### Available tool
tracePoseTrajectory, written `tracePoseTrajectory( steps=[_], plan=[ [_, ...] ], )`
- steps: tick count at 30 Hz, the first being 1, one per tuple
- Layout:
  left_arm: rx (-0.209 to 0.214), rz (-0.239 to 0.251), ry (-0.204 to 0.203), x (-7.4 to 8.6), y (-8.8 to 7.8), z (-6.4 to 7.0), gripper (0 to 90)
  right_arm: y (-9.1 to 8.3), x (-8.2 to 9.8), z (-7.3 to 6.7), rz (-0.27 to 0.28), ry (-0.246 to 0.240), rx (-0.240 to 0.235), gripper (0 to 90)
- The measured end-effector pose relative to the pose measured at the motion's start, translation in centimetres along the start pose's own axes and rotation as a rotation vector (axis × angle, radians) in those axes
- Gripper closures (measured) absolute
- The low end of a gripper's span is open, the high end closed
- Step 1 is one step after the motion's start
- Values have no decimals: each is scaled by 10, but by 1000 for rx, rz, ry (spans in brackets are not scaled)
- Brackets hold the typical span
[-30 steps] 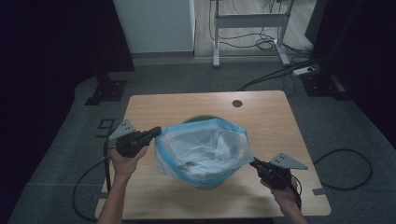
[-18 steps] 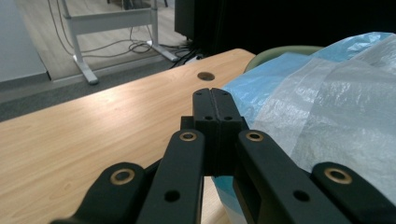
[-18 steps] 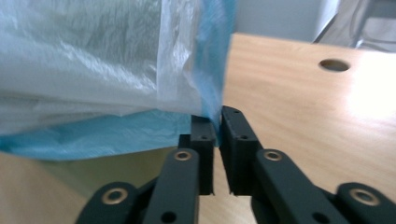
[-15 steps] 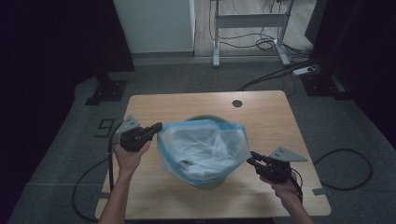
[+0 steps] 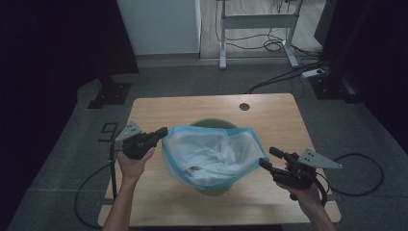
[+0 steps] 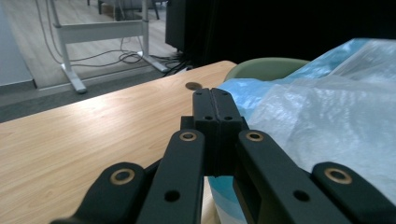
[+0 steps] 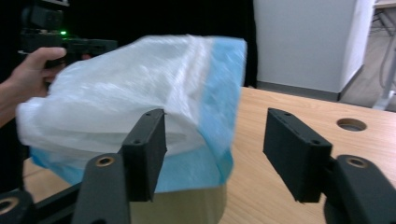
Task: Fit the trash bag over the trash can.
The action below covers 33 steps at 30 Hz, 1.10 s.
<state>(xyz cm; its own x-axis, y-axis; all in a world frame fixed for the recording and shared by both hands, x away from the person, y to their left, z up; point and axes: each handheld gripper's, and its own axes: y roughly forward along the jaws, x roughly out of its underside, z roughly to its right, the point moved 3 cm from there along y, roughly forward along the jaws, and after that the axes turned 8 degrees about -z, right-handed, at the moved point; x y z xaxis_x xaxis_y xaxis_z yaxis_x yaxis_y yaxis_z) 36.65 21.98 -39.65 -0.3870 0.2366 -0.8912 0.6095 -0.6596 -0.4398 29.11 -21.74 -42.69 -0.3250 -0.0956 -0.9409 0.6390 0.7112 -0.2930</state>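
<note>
**Listener:** Take me across the table from left to right. What do you have in hand?

**Operator:** On the left, my left gripper (image 5: 161, 132) sits at the left edge of a blue-rimmed plastic bin liner (image 5: 211, 154). In the left gripper view its jaws are pressed together, and the blue hem (image 6: 224, 196) runs right up to them — I judge they are pinching the rim, though the film itself is hidden between the pads. The person's left hand (image 5: 134, 161) holds that gripper steady.

**Listener:** And the middle?

**Operator:** The liner is draped over a green waste bin (image 5: 211, 124) that stands near the centre of the wooden table (image 5: 192, 103). The bin's rim peeks out behind the bag and its base below it. The clear film is bunched and crumpled inside the mouth, not smoothed down.

**Listener:** The right side?

**Operator:** My right gripper (image 5: 267, 159) is just beside the liner's right corner. Its jaws have just been opening, and in the right gripper view they stand apart with table showing between them — nothing is held. The blue hem (image 7: 219, 116) hangs free just beyond the left-hand pad (image 7: 147, 151).

**Listener:** So how far along are you?

**Operator:** Roughly midway, by my reading. The bag is over the bin and its mouth is spread, but the rim looks loose on the right and the near side. What seems left is seating the hem around the bin's rim and pushing the film down inside.
</note>
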Motion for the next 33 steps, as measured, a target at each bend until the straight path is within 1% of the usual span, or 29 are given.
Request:
tracePoseTrajectory(
  steps=[1, 3, 4, 6, 8, 11, 14, 16, 18, 20, 22, 24, 26, 27, 30, 31, 32, 33],
  plan=[
    [3, 2, 1, 0, 0, 1, 900, -1, 1, -1, -21, -7, -12, 355],
    [6, 3, 3, 0, -1, 2, 900, -2, 4, -3, -42, -21, -5, 348],
    [7, 4, 4, 0, -1, 2, 900, -2, 7, -3, -62, -24, -3, 344],
    [6, 5, 4, 0, -2, 3, 900, -3, 10, -2, -69, -24, 3, 343],
    [9, 7, 3, 0, -2, 3, 900, -3, 9, -1, -63, -14, 4, 343],
    [12, 10, 2, -1, -3, 4, 899, 0, 3, 0, -48, -1, 5, 340],
    [13, 10, 2, -1, -3, 4, 900, 10, -10, 1, -30, 26, -3, 319],
    [15, 10, 1, -1, -3, 4, 899, 17, -19, 1, -27, 38, -11, 314],
    [17, 11, 0, -1, -3, 4, 899, 26, -26, 2, -40, 35, -6, 317],
    [18, 11, 2, 0, -3, 4, 899, 35, -29, 3, -63, 41, 0, 335],
    [19, 12, 2, 0, -4, 4, 899, 43, -28, 4, -83, 46, -4, 370],
    [20, 13, 3, 1, -5, 4, 899, 48, -25, 3, -100, 49, -19, 444],
    [21, 15, 5, 1, -7, 4, 899, 49, -23, 2, -91, 71, -52, 546],
    [20, 16, 7, 1, -7, 4, 899, 49, -23, 2, -86, 71, -58, 588],
    [18, 18, 8, 0, -8, 4, 899, 47, -24, -2, -65, 39, -31, 728],
    [18, 19, 8, 0, -9, 4, 900, 46, -24, -3, -66, 28, -15, 768],
    [18, 20, 8, 0, -9, 4, 900, 46, -25, -4, -70, 8, 13, 802],
    [18, 20, 7, 0, -8, 4, 899, 46, -26, -4, -72, -1, 21, 830]
  ],
)
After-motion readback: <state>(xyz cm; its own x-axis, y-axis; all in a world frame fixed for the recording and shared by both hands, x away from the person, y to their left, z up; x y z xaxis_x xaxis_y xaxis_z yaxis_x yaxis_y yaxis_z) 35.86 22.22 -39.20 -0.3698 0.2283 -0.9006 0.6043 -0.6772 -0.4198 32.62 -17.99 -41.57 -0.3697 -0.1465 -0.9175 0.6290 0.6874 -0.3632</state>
